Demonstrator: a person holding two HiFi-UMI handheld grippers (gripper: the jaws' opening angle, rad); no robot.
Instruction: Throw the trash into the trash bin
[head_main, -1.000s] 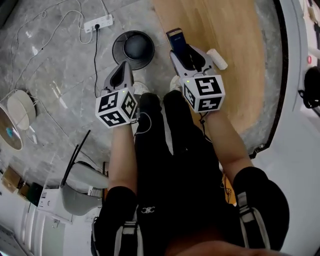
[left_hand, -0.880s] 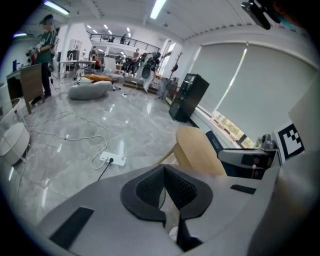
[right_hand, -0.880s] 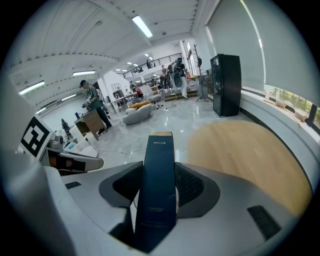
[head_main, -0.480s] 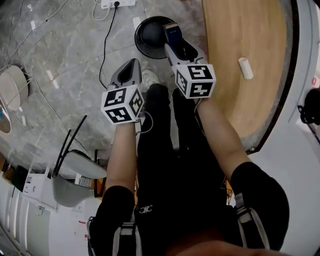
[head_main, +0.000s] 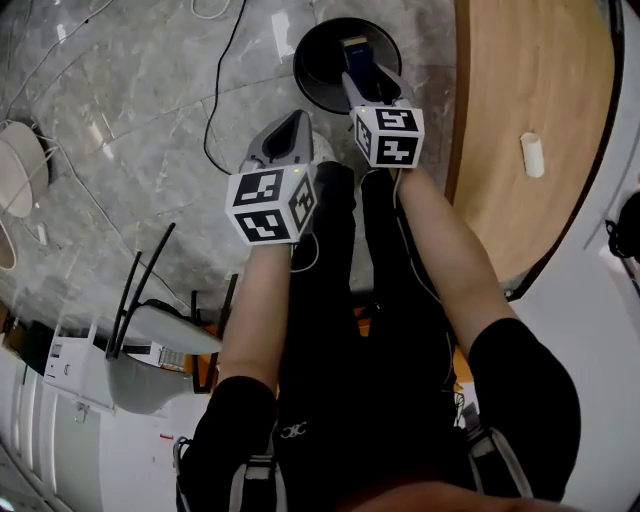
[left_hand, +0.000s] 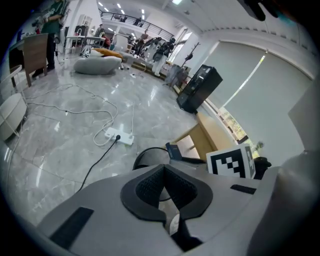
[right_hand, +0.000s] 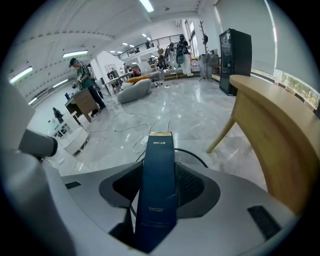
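The floor (head_main: 130, 150) looks glossy stone, the table (head_main: 520, 80) matt wood, the box (right_hand: 156, 190) smooth card.

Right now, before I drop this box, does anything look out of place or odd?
Nothing is spilled or damaged. One stray: a small white cylinder lies on its side on the curved wooden table. The slim dark blue box in the right gripper hangs over the round black bin.

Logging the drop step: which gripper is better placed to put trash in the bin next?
Right. The right gripper is shut on the blue box and holds it over the black bin. The left gripper is shut on nothing.
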